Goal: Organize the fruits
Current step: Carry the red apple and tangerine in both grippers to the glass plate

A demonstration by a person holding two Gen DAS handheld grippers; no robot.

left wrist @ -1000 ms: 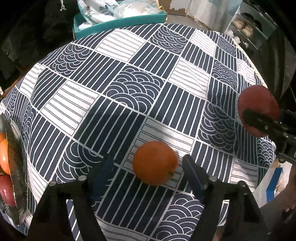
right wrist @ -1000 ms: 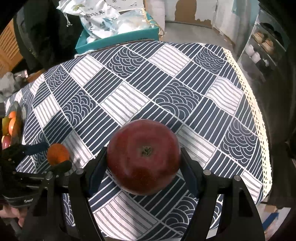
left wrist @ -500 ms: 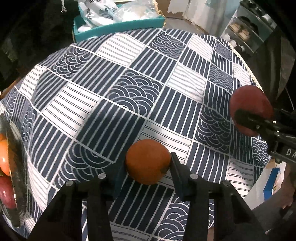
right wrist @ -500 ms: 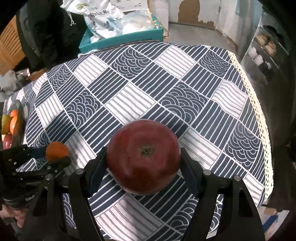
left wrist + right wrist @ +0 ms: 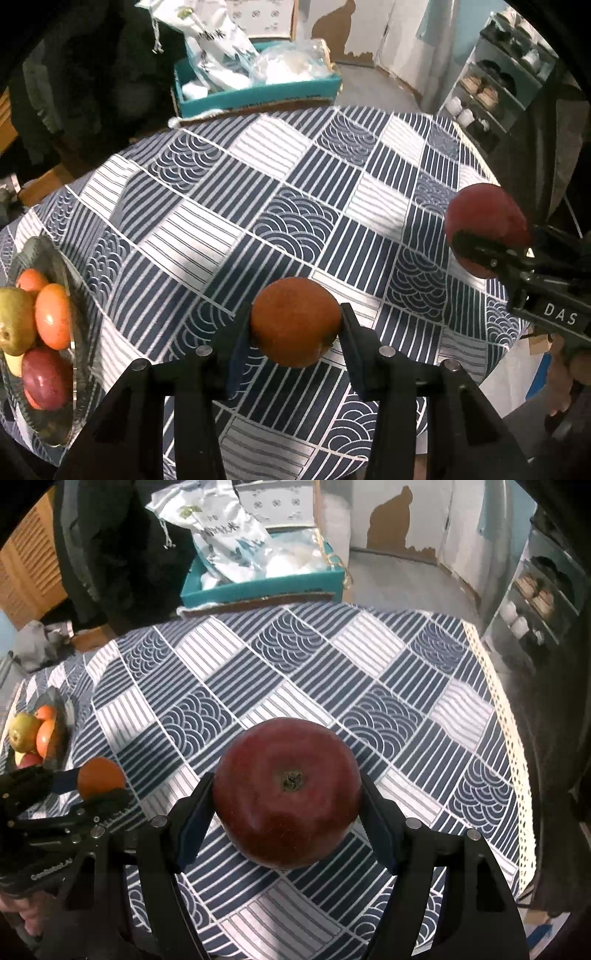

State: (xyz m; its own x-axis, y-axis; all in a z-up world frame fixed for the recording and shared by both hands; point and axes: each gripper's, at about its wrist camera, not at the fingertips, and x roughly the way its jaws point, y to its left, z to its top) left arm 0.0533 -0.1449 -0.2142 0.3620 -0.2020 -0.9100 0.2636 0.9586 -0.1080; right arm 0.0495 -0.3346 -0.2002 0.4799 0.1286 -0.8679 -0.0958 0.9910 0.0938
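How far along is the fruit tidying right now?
Done: several fruits already sit in the dark glass bowl. In hand: the left gripper clamps the round orange; the right gripper clamps the big red apple. Left: placing both in the bowl.

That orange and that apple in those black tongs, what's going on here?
A person holds a two-finger gripper in each hand. The left gripper is clamped on an orange, the right gripper on a red apple. Both fruits hang above the patterned tablecloth. A fruit bowl already holding several fruits sits at the left edge.
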